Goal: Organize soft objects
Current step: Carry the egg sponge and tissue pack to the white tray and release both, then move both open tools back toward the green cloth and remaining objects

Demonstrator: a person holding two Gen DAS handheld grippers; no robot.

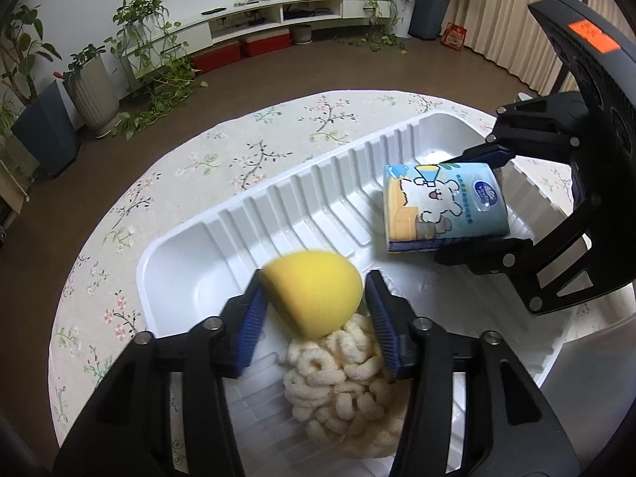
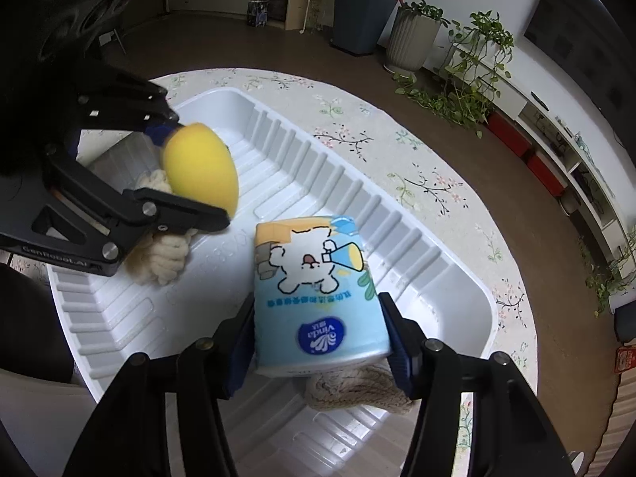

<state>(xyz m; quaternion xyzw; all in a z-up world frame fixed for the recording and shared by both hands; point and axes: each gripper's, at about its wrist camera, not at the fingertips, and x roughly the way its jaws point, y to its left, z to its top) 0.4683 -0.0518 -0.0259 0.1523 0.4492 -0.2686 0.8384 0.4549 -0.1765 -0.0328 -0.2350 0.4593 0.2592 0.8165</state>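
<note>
A yellow egg-shaped sponge [image 1: 314,294] hangs between the fingers of my left gripper [image 1: 314,278], above a cream knotted rope bundle [image 1: 338,373] in the white ribbed tray [image 1: 179,254]. The sponge rests against the left pad and a thin gap shows at the right pad, so the jaws stand open. My right gripper [image 2: 317,300] is shut on a light blue tissue pack [image 2: 314,278] with a cartoon bear, both pads pressing its sides. The tilted pack sits low over the tray's other end, above a second beige rope piece [image 2: 357,391]. The left gripper [image 2: 200,173] and the sponge [image 2: 198,167] also show in the right wrist view.
The tray lies on a round table with a floral cloth [image 1: 198,167]. The right gripper [image 1: 475,206] reaches into the tray from the right side. Beyond the table are brown floor, potted plants [image 1: 91,83] and a low white TV shelf [image 1: 278,16].
</note>
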